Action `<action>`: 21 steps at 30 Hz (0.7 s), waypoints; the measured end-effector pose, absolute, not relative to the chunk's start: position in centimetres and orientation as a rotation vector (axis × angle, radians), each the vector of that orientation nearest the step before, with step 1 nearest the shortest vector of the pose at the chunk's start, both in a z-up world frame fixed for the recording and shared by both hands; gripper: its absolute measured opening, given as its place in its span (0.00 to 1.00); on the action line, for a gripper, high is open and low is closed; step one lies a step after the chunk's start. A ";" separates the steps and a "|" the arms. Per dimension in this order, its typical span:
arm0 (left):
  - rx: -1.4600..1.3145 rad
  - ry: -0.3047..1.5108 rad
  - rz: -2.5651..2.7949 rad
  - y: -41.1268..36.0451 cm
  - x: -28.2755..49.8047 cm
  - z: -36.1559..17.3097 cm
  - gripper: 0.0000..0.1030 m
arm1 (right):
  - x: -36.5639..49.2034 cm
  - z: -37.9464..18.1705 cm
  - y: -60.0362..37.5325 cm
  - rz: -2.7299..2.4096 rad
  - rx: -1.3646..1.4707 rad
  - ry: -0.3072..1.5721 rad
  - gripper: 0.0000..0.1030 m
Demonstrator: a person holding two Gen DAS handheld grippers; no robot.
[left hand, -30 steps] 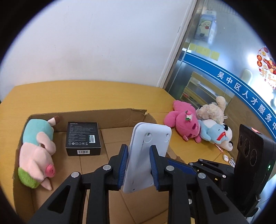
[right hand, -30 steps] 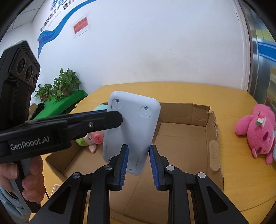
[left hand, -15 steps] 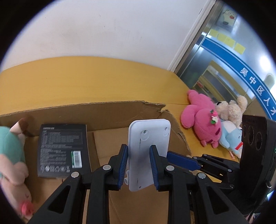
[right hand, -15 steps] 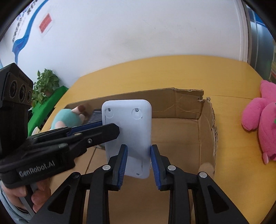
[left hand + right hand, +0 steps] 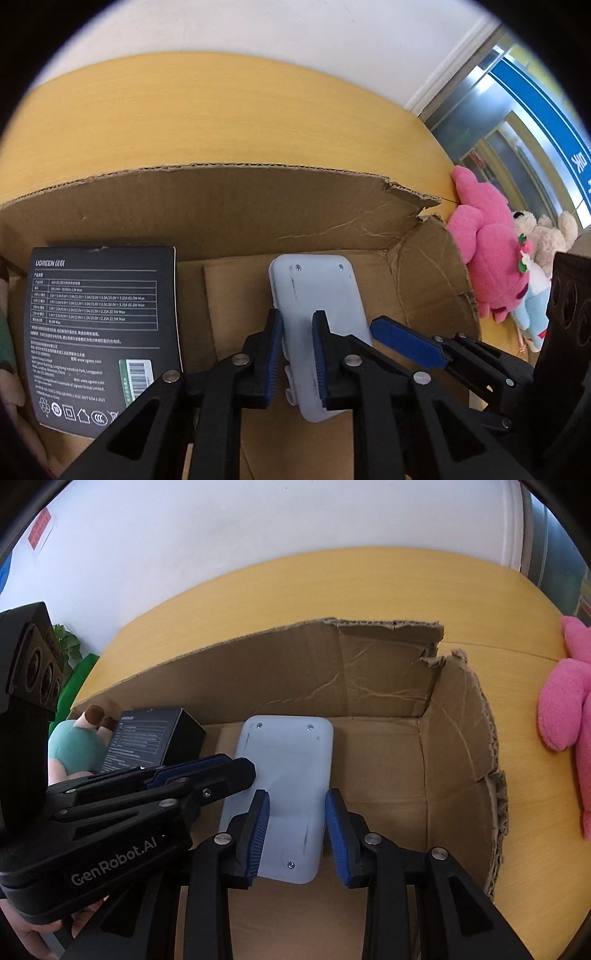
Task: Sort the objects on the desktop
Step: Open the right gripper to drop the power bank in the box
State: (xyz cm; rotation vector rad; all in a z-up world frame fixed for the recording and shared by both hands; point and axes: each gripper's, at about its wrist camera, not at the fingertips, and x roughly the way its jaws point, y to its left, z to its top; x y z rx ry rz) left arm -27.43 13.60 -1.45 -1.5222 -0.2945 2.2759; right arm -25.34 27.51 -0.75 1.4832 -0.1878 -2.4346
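Two claws [image 5: 297, 354] [image 5: 297, 834], one white device [image 5: 284, 775].

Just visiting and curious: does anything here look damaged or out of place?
Yes. The cardboard box is torn and creased at its far right corner, where the walls have split apart with ragged edges. The pink plush lies outside it.

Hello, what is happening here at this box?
A person with two handheld grippers is putting a flat pale grey plastic device into the open brown cardboard box. The left gripper is closing on its edge; the right gripper is opening, with gaps at its pads. A black product box already lies inside.
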 end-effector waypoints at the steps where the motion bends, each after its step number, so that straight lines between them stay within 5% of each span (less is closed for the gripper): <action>1: -1.523 -0.299 2.281 13.4 -27.4 -1.1 0.15 | -25.2 -0.5 27.7 -2.450 1.472 -0.183 0.33; 2: -1.512 -0.294 2.301 13.2 -27.1 -0.4 0.15 | -25.0 -0.2 27.8 -2.466 1.461 -0.176 0.36; 6: -1.343 -0.200 2.440 11.9 -24.1 4.2 0.16 | -22.1 3.3 28.7 -2.584 1.344 -0.108 0.77; 11: -1.059 -0.095 2.622 8.6 -16.7 10.2 0.50 | -16.6 7.4 28.5 -2.638 1.170 0.006 0.94; 13: -0.930 -0.076 2.695 7.4 -13.6 11.9 0.69 | -14.1 8.2 27.8 -2.643 1.118 0.048 0.95; 15: -0.805 -0.037 2.761 6.3 -9.8 13.4 0.78 | -12.3 8.6 27.5 -2.630 1.104 0.061 0.94; 21: -0.742 0.074 2.915 4.1 -2.3 13.5 0.78 | -7.2 8.7 26.9 -2.620 1.117 0.049 0.95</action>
